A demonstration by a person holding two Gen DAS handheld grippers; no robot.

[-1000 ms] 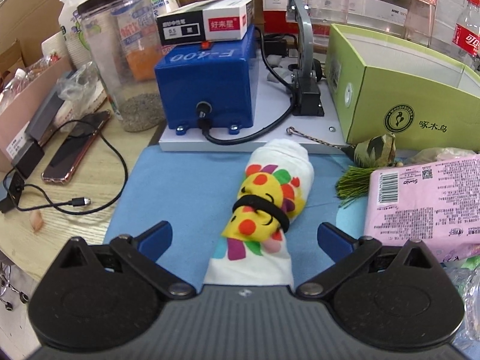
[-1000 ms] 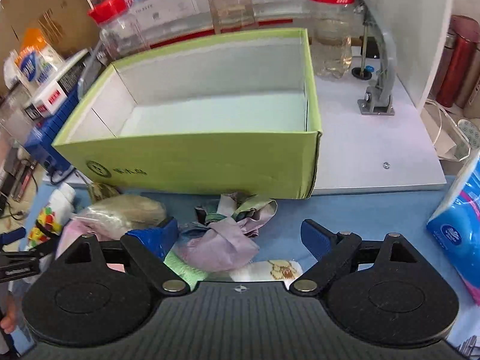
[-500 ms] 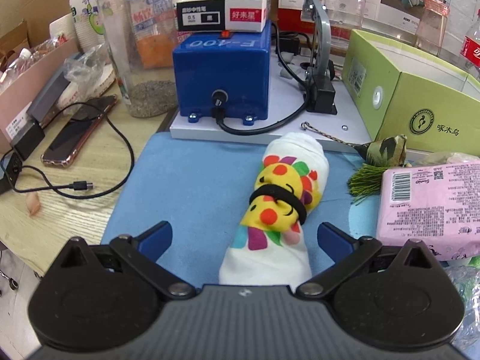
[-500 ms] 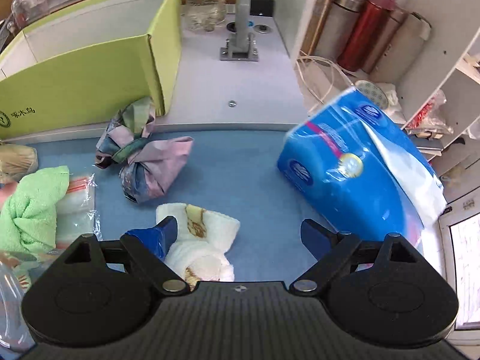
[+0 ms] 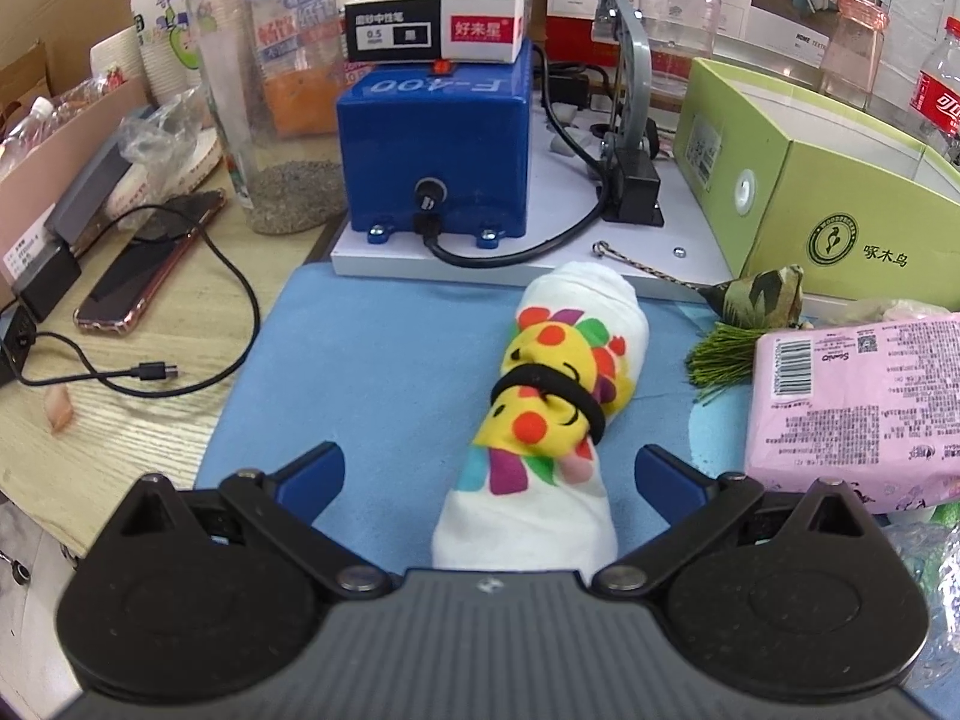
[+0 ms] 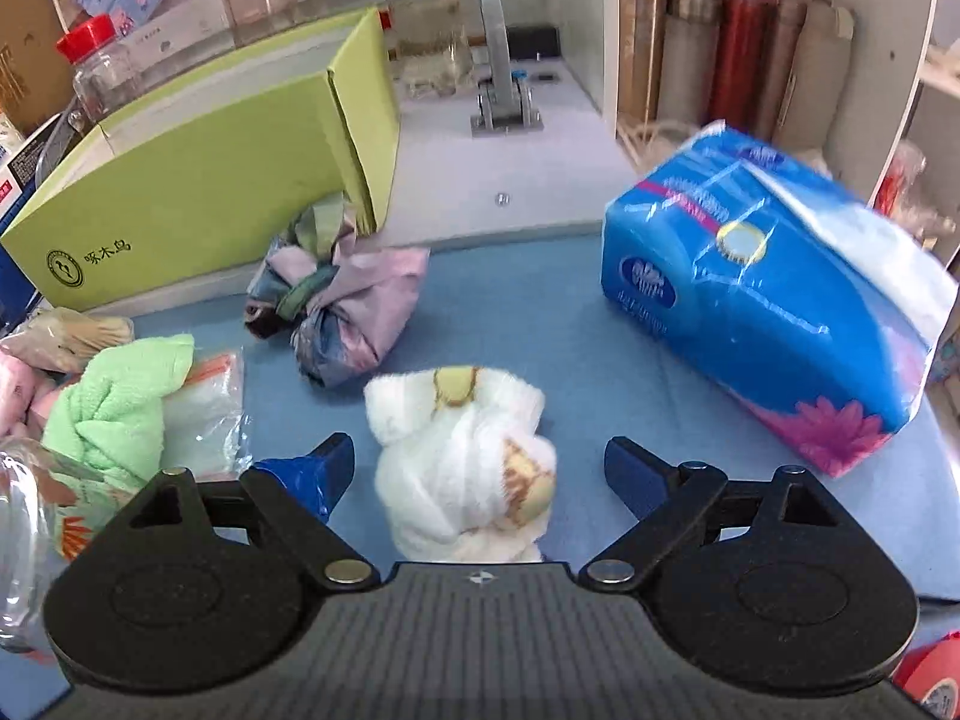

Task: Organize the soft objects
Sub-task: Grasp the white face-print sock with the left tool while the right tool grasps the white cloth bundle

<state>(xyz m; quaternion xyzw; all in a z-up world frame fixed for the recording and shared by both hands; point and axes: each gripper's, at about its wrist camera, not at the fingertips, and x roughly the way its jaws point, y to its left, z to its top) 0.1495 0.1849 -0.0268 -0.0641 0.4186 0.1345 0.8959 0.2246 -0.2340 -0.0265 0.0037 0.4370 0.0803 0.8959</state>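
A rolled white cloth with a bright sun print (image 5: 555,402), bound by a black band, lies on the blue mat (image 5: 372,372); my left gripper (image 5: 489,474) stands open around its near end. In the right wrist view a fluffy white towel bundle (image 6: 465,456) sits between the wide-apart fingers of my open right gripper (image 6: 477,474). A knotted pink-grey cloth (image 6: 342,306) lies beyond it and a green towel (image 6: 117,399) to the left. The green box (image 6: 210,180) (image 5: 828,180) stands behind. A pink soft pack (image 5: 858,402) lies at the right.
A blue tissue pack (image 6: 762,300) leans at the right. A blue machine (image 5: 432,150) on a white board, a tall clear jar (image 5: 267,96), a phone (image 5: 150,264) and a cable (image 5: 150,369) occupy the left. A camouflage pouch with green fringe (image 5: 756,300) lies by the box. Flasks stand on the shelf (image 6: 738,54).
The right gripper swung right from the green box front, then settled over the white towel bundle, which now lies between its fingers. The left gripper crept slightly forward along the rolled cloth.
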